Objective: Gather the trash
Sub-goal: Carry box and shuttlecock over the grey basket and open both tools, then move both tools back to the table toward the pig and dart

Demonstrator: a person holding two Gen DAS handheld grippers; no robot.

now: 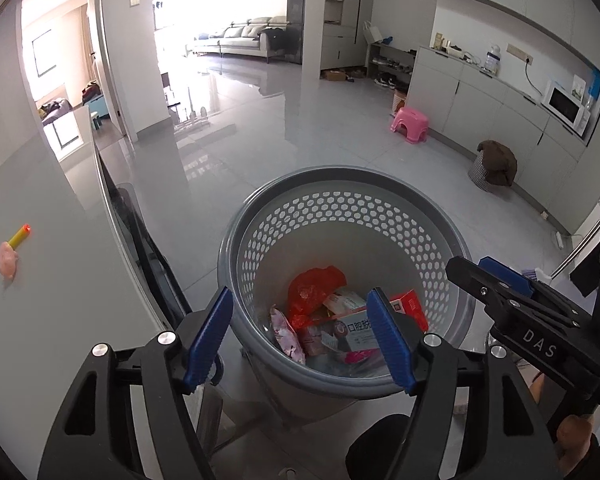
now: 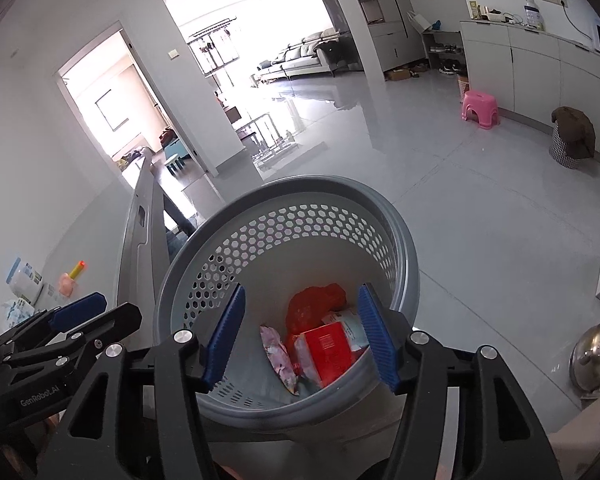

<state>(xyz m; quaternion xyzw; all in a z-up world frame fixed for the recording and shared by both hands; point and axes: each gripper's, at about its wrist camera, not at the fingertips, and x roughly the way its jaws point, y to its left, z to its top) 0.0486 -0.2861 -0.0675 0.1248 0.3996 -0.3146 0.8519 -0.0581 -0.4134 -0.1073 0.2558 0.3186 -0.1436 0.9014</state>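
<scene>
Both grippers, left (image 1: pixel 300 336) and right (image 2: pixel 300 336), hover over the grey perforated bin (image 1: pixel 340 208), fingers spread wide, holding nothing. Red bag (image 1: pixel 314 290), boxes and wrappers already lie inside. Left of the bin, a yellow foam dart (image 1: pixel 19 235) and pink scrap (image 1: pixel 7 265) wait on the table (image 1: pixel 60 280).
</scene>
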